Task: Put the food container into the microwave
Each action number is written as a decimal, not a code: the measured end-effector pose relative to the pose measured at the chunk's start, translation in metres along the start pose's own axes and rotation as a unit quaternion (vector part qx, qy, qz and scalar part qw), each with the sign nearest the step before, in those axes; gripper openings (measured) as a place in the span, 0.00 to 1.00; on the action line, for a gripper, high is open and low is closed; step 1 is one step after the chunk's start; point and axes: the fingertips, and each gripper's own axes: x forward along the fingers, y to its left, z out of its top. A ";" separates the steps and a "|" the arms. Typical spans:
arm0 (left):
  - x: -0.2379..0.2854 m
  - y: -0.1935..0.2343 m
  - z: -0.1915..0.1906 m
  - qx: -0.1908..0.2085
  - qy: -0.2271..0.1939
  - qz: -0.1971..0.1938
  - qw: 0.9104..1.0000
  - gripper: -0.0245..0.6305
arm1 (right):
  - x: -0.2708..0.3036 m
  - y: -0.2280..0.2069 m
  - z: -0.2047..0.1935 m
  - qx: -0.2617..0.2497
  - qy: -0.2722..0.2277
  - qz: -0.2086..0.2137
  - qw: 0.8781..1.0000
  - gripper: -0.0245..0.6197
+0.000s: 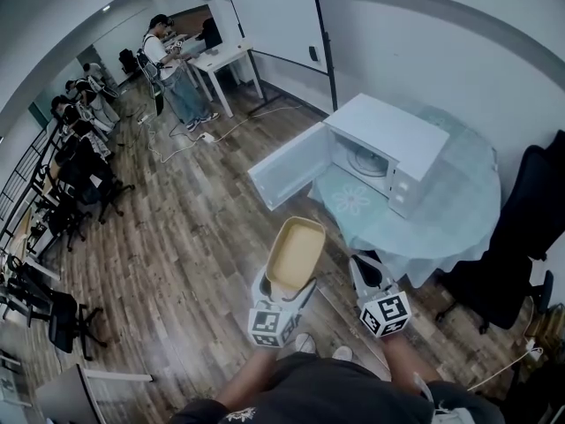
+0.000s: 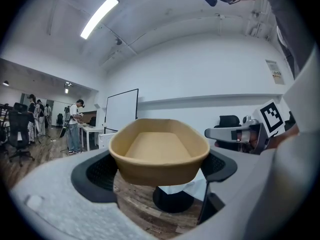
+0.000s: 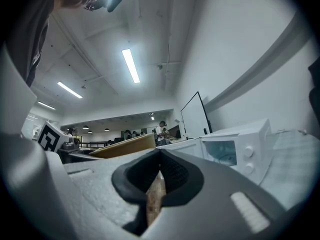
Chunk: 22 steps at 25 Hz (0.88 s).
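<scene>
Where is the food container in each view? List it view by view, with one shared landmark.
Head view: the food container sits low centre, in the left tool.
Left gripper view: the food container fills the centre, between the jaws.
Right gripper view: the food container shows as a tan edge, left of centre.
Shared landmark: the whiteboard, in all three.

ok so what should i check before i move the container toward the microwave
1. Grip: left tool has a pad on each side of the food container: ok.
2. Tilt: the container sits about level in the left gripper view: ok.
3. Access: microwave door swung wide open: ok.
4. Cavity: only the turntable shows inside: ok.
5. Other side: right tool shut on nothing, beside the container: ok.
6. Position: the container is over the floor, short of the table: not ok.
</scene>
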 end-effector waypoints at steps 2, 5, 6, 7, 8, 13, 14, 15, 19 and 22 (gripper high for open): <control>0.004 0.003 -0.002 0.000 -0.001 0.001 1.000 0.82 | 0.002 -0.002 -0.001 0.000 0.002 0.000 1.000 0.04; 0.013 0.008 -0.002 -0.010 0.000 0.002 1.000 0.82 | 0.008 -0.006 -0.001 -0.002 0.004 0.000 1.000 0.04; 0.016 0.010 -0.003 -0.012 0.000 0.001 1.000 0.82 | 0.011 -0.007 -0.002 -0.002 0.005 0.000 1.000 0.04; 0.019 0.012 -0.004 -0.015 0.001 0.000 1.000 0.82 | 0.015 -0.009 -0.003 -0.003 0.007 -0.001 1.000 0.04; 0.023 0.015 -0.005 -0.017 0.002 -0.002 1.000 0.82 | 0.019 -0.011 -0.005 -0.004 0.009 -0.004 1.000 0.04; 0.047 0.034 -0.003 -0.021 -0.001 -0.016 1.000 0.82 | 0.050 -0.016 -0.003 -0.012 0.012 -0.012 1.000 0.04; 0.051 0.039 -0.001 -0.020 -0.001 -0.020 1.000 0.82 | 0.058 -0.015 -0.001 -0.015 0.012 -0.013 1.000 0.04; 0.056 0.044 0.001 -0.019 -0.001 -0.024 1.000 0.82 | 0.065 -0.014 0.000 -0.017 0.012 -0.014 1.000 0.04; 0.078 0.067 0.004 -0.012 -0.006 -0.043 0.999 0.82 | 0.096 -0.017 0.005 -0.026 0.010 -0.027 0.999 0.04; 0.095 0.083 0.003 -0.005 -0.012 -0.051 0.999 0.82 | 0.117 -0.020 0.004 -0.027 0.013 -0.039 0.999 0.04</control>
